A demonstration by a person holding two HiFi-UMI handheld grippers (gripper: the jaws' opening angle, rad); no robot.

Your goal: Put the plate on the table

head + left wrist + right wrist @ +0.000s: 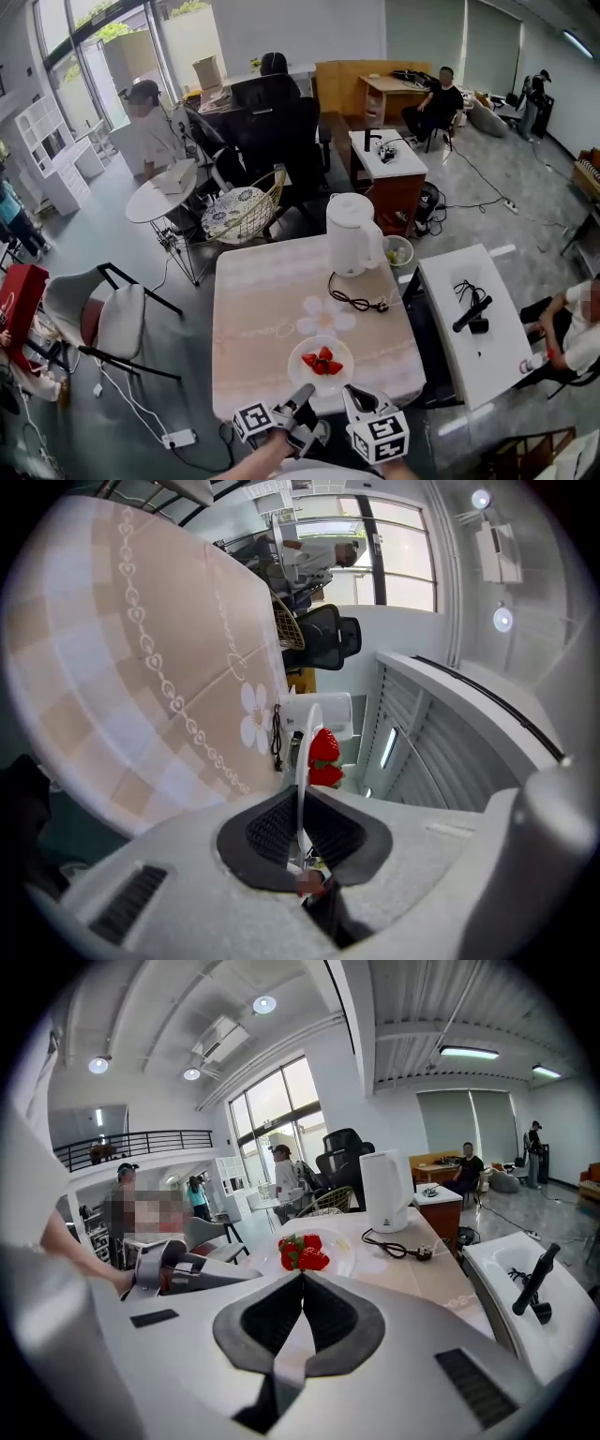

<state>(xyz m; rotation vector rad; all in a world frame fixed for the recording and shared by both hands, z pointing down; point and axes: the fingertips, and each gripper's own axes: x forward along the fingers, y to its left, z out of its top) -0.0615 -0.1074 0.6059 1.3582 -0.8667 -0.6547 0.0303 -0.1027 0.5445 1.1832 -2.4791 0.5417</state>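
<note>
Two grippers are sharing the plate (322, 383): the left gripper (304, 394) and right gripper (352, 395) are each clamping shut on its near rim, at the table's (267, 300) near edge. Lowering evenly is mattering now, so the strawberries (322, 361) are not rolling off.
</note>
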